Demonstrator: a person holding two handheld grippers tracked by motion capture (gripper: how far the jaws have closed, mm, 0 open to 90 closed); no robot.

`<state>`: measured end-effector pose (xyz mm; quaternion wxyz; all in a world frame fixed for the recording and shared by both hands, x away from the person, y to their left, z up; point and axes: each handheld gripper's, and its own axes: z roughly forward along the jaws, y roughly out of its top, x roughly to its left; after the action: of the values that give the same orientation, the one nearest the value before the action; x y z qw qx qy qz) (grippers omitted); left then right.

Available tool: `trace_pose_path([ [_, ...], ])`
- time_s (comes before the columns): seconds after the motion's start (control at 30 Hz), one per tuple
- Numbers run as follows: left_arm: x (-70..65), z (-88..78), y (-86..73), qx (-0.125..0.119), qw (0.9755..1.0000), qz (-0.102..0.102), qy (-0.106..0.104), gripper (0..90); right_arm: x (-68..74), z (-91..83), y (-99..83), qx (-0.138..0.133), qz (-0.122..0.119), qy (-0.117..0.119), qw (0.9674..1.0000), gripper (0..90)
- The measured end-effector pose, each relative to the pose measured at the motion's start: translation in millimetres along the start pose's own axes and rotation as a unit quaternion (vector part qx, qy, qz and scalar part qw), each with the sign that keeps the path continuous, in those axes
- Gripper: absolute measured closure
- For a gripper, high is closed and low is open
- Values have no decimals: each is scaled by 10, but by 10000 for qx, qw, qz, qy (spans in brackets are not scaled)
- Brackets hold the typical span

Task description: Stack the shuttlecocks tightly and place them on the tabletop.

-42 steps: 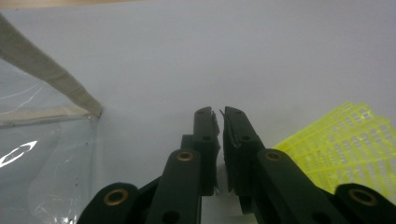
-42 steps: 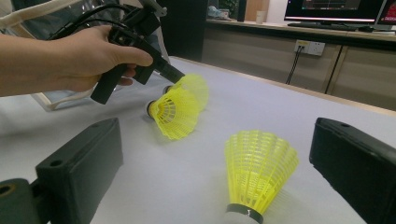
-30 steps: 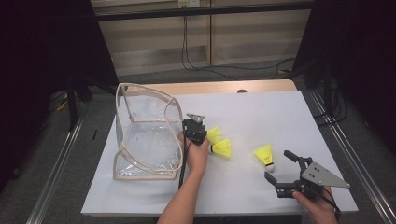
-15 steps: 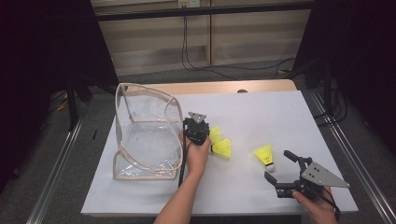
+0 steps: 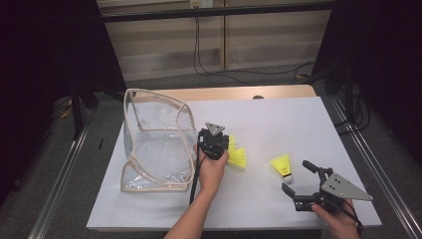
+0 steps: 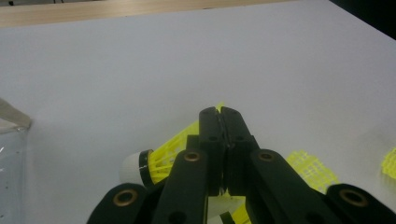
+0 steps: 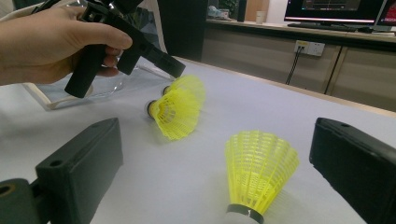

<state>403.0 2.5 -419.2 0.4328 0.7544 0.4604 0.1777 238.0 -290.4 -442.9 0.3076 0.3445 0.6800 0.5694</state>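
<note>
My left gripper [image 5: 226,149] [image 6: 219,114] is shut on the rim of a yellow shuttlecock [image 6: 170,151] [image 7: 189,86], pinching its mesh skirt just right of the clear bag. The white cork of that shuttlecock points left in the left gripper view. A second yellow shuttlecock [image 5: 240,159] [image 7: 175,114] lies right beside it on the white table. A third yellow shuttlecock [image 5: 282,164] [image 7: 259,172] stands cork-down between the wide jaws of my right gripper [image 5: 297,177] [image 7: 215,128], which is open and touches nothing.
A clear plastic bag with beige trim [image 5: 154,149] [image 7: 93,88] stands open on the left of the white table [image 5: 278,119]. Cables hang behind the table's far wooden edge. Metal rails run along both sides.
The left gripper has shifted slightly right and up with the shuttlecock in its jaws. The right gripper and the shuttlecock in front of it have stayed put.
</note>
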Motion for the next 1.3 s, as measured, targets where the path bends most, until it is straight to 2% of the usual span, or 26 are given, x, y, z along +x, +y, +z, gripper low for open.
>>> trace_pose_path([
  [0.17, -2, 52, 14, -66, 9999, -95, -20, 875, 3, 6, -2, 18, 2, 2, 10000, 25],
  [0.2, -7, 72, 15, -91, 9998, -164, -19, 874, 1, 6, -2, 22, -27, 10, 10000, 25],
  [0.53, 65, 184, 29, -197, 9990, -403, 7, 865, -5, 7, -6, 24, -7, 8, 10000, 25],
  [0.57, 64, 187, 37, -131, 9991, -394, 11, 865, -5, 8, -6, 25, -9, 10, 10000, 25],
  [0.8, 28, 140, 89, -170, 9995, -277, -54, 855, -9, 6, -9, 23, -1, -2, 10000, 25],
  [0.9, 28, 112, 88, -174, 9997, -178, 1, 834, -5, 4, -4, 24, -18, -3, 10000, 25],
  [1.03, 74, 130, 73, -219, 9993, -113, 279, 813, 3, 7, -2, 43, -17, 13, 10000, 25],
  [1.1, 99, 175, 61, -169, 9991, -186, 346, 813, 8, 9, -1, 28, -22, 12, 10000, 25],
  [1.3, 213, 283, 13, -143, 9965, -254, 779, 813, 5, 4, -2, 7, -18, 29, 10000, 25],
])
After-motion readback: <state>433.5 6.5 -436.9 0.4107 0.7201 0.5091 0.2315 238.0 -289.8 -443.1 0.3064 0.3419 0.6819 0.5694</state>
